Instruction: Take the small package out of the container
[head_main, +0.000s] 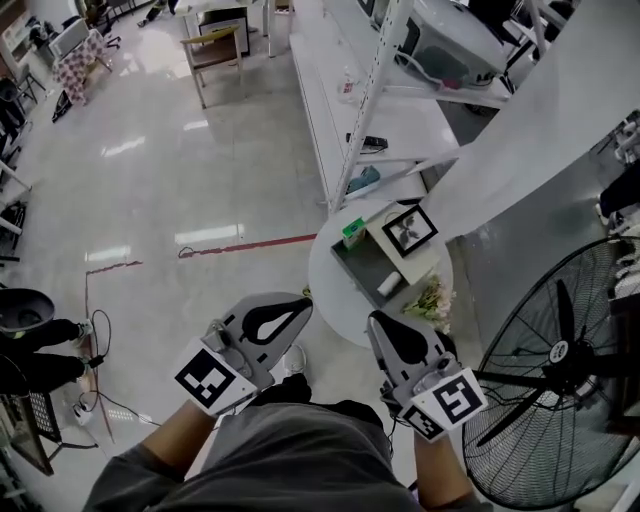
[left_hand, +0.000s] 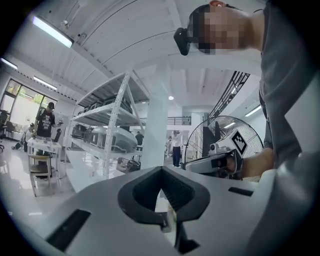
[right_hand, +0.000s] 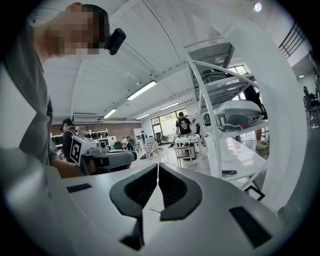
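Observation:
A round white table (head_main: 335, 290) stands ahead of me in the head view. On it lies a grey tray-like container (head_main: 362, 262), with a small green package (head_main: 354, 232) at its far left edge. My left gripper (head_main: 305, 303) is held near my body, short of the table, and its jaws are shut on nothing. My right gripper (head_main: 373, 318) hovers by the table's near edge, its jaws also together and empty. In the left gripper view the shut left gripper (left_hand: 161, 171) points up into the room; the right gripper (right_hand: 158, 168) does likewise in its own view.
A framed picture (head_main: 408, 228), a white cylinder (head_main: 389, 284) and a bunch of flowers (head_main: 430, 300) share the table. A large floor fan (head_main: 560, 390) stands at right. White shelving (head_main: 370, 100) runs behind the table. Glossy floor lies to the left.

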